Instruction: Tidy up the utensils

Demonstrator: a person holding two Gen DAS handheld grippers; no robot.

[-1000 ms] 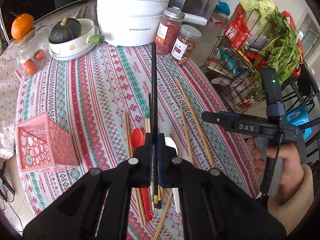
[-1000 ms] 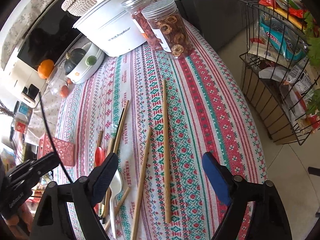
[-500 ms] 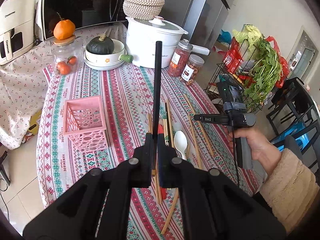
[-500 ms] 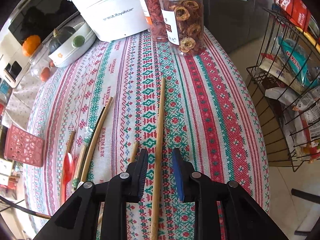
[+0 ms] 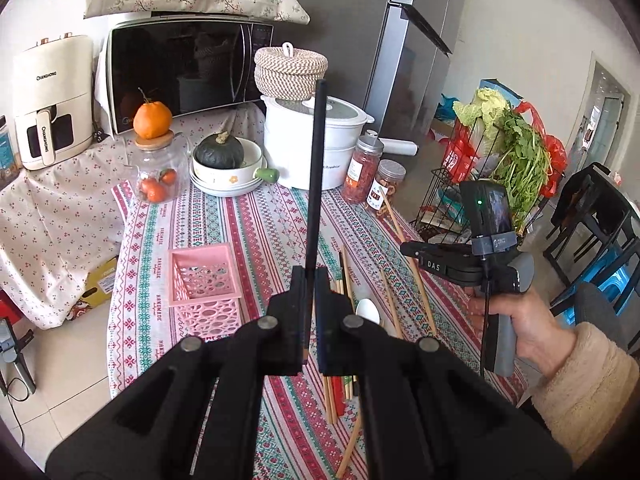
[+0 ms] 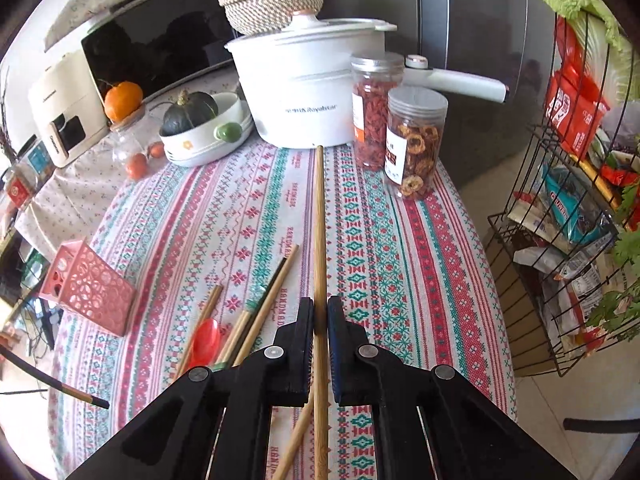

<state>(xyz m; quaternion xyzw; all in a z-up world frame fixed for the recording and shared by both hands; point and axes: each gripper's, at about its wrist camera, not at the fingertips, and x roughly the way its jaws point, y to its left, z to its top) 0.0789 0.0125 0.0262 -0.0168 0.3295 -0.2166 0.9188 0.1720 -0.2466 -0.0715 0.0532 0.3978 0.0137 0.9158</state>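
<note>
Left tongs point(image 5: 310, 276) clamped on black chopstick point(image 5: 316, 168) pointing twelve o'clock, right tongs point(image 6: 320, 312) clamped on bamboo chopstick point(image 6: 319, 236), pink basket point(image 5: 204, 280) at nine o'clock near counter point(image 5: 260, 220) edge, loose chopsticks point(image 6: 260, 300) between.

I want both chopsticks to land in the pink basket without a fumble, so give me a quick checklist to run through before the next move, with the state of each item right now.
1. Left gripper shut on the black chopstick: ok.
2. Right gripper shut on the bamboo chopstick: ok.
3. Bamboo chopstick lifted off the tablecloth: ok in the left wrist view, where it slants up past the jars.
4. Pink basket upright with its mouth open: ok.
5. Basket free of utensils: ok, nothing shows inside.
6. How firmly each chopstick is held: cannot tell; both stick out far beyond the pads and could pivot.
</note>
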